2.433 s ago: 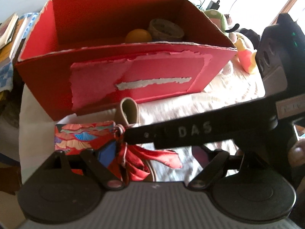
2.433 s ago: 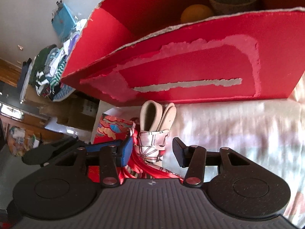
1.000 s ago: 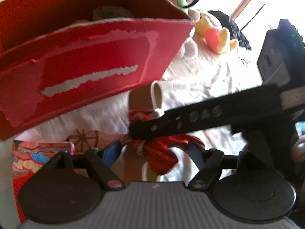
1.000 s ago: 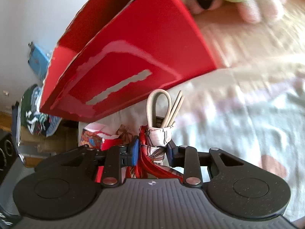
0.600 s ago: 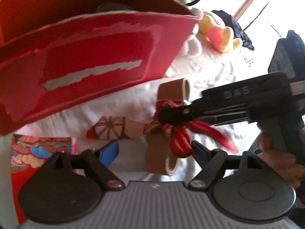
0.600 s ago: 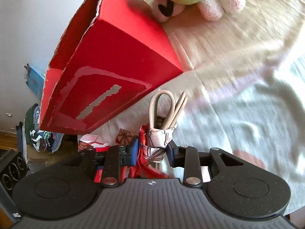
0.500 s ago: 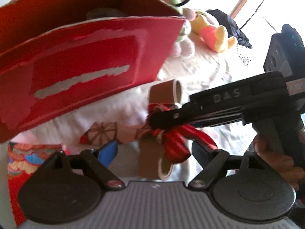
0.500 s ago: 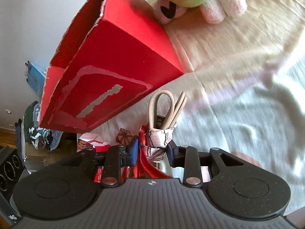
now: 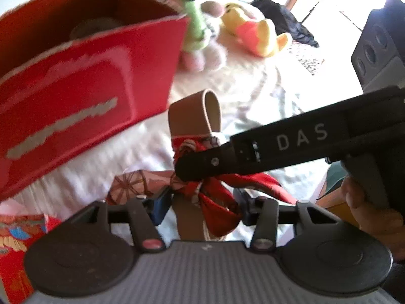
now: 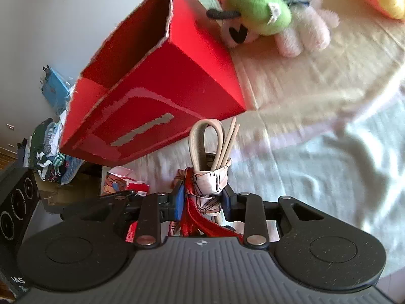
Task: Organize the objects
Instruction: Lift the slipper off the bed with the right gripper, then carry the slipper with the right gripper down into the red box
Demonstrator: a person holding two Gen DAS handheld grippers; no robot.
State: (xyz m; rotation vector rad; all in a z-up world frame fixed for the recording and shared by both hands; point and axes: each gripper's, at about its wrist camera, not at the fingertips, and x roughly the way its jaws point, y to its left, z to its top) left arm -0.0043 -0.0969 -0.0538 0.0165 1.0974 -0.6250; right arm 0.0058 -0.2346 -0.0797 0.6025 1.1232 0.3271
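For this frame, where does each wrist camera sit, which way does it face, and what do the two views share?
Left wrist: sits on the left gripper, looking forward along its open fingers at the scarf-wrapped belt bundle and the red box; the right gripper crosses from the right with the person's hand on it.
Right wrist: sits on the right gripper, facing the red box and the green plush toy; its fingers are shut on the belt bundle.
Shared: bundle, red box, green plush, bedding.
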